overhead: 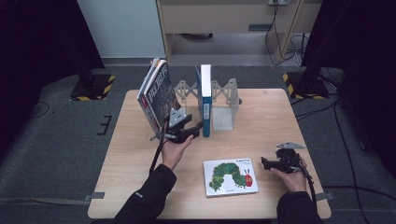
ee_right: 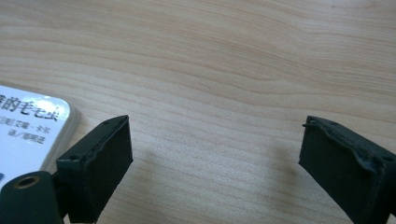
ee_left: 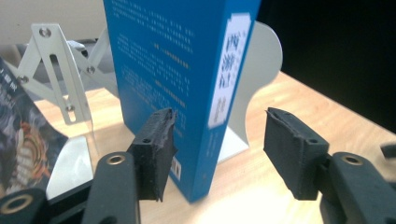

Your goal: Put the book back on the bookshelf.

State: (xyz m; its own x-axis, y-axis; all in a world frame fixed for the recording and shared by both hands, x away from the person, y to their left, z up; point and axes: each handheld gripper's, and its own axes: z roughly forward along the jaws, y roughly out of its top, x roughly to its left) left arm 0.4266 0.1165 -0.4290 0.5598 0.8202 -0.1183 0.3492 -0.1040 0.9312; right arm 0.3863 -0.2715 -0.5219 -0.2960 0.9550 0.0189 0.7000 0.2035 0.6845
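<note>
- Grey carpet surrounds a light wooden table [overhead: 261, 112], with dark curtains at both sides and pale furniture behind it.
- At the far middle of the table stands a white metal book rack [overhead: 224, 100] with scissor-style struts and upright end plates.
- A blue book [overhead: 205, 100] stands upright in the rack, spine toward the person, just beside one white end plate.
- In the left gripper view the blue book [ee_left: 187, 84] carries a white spine label with dark characters; its near bottom corner rests on the wood.
- A dark-covered book [overhead: 158, 95] leans tilted at the left end of the rack, top edge tipped away to the left.
- The left gripper [overhead: 194, 131], held in the person's left hand [overhead: 175, 151], points at the lower edge of the blue book.
- Its jaws are spread apart, one on each side of the book's near corner; the left jaw looks very close to the cover, but contact cannot be told, and the right jaw is clear of the spine.
- A white picture book [overhead: 229, 177] with a green caterpillar on its cover lies flat at the near middle of the table.
- The right gripper [overhead: 265, 163], held in the right hand [overhead: 292, 179], sits low at the near right, just beside the picture book's right edge.
- In the right gripper view its jaws stand wide apart over bare wood, gripping nothing, with a corner of the picture book [ee_right: 28, 126] beside the left jaw.
</note>
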